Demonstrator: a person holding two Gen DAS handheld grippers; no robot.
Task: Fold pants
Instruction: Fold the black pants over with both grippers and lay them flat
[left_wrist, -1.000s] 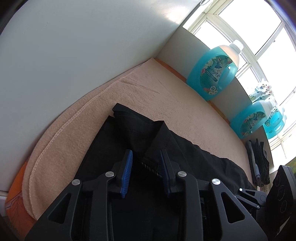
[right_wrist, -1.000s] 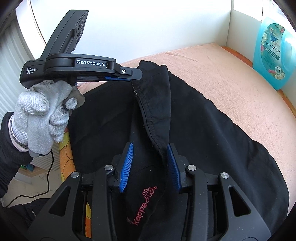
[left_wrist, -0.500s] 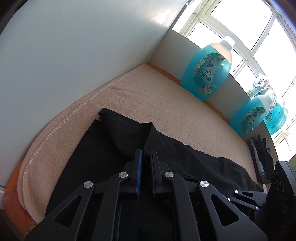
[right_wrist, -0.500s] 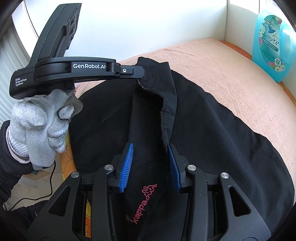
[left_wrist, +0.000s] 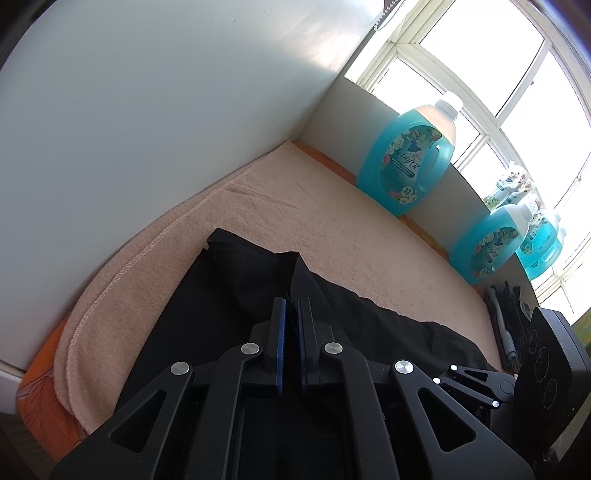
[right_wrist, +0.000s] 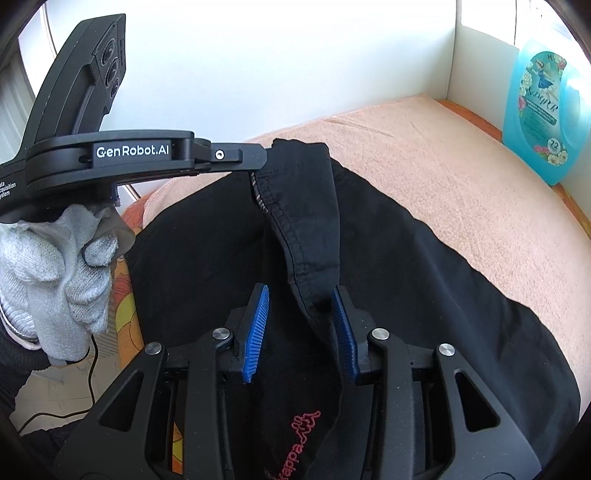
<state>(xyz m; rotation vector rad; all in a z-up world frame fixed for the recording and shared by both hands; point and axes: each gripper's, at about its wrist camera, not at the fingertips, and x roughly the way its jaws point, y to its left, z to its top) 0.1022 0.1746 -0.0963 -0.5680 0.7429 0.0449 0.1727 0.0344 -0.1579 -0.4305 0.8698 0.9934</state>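
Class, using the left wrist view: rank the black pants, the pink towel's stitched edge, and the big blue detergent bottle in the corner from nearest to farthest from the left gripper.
1. Black pants: pinched in the left gripper.
2. Pink towel's stitched edge: off to the left, by the wall.
3. Big blue detergent bottle: upper right, in the far corner under the window.

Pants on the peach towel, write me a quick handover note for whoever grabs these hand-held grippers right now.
Left hand-held gripper: jaws have just closed, pinching a raised hem edge of the black pants.
Right hand-held gripper: jaws part open, straddling the same lifted fold; the cloth touches the right pad only, not clamped.
Pants lie spread on the peach towel, logo end nearest the right camera. A blue detergent bottle stands at the far edge.
Done: one edge picked up by the left.
Left: close the right on the fold, carry it over, flatten, finish folding.
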